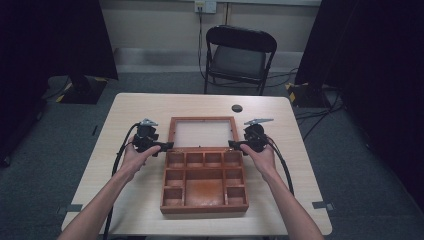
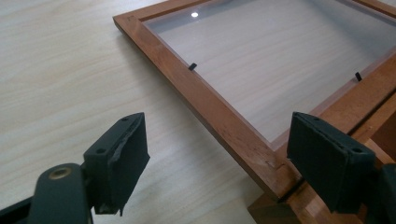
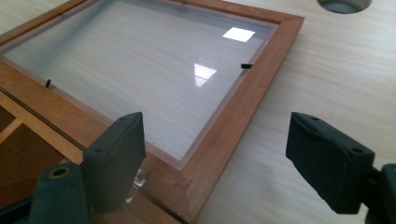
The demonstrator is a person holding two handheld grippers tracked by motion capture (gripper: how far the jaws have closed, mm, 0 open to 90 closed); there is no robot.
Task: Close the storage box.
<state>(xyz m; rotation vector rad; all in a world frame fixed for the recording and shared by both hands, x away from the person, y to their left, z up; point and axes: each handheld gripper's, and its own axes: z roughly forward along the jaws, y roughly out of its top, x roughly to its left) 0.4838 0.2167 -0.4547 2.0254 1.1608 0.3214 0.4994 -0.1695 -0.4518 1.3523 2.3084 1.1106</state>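
Observation:
A wooden box [image 1: 204, 200] with several compartments lies open on the table. Its glass-paned lid [image 1: 202, 120] is folded back flat on the tabletop beyond it. My left gripper [image 1: 167, 146] is at the lid's near left corner, open. In the left gripper view the lid frame [image 2: 219, 116] runs between the spread pads of the left gripper [image 2: 224, 154], and neither pad presses on it. My right gripper [image 1: 231, 144] is at the near right corner, open too. The lid's frame corner [image 3: 205, 163] sits between the wide-apart pads of the right gripper [image 3: 224, 154].
A round cable hole [image 1: 237, 108] is in the table behind the lid. A black folding chair [image 1: 239, 57] stands past the far edge. Bare tabletop [image 1: 125, 115] stretches on both sides of the box. Dark curtains hang left and right.

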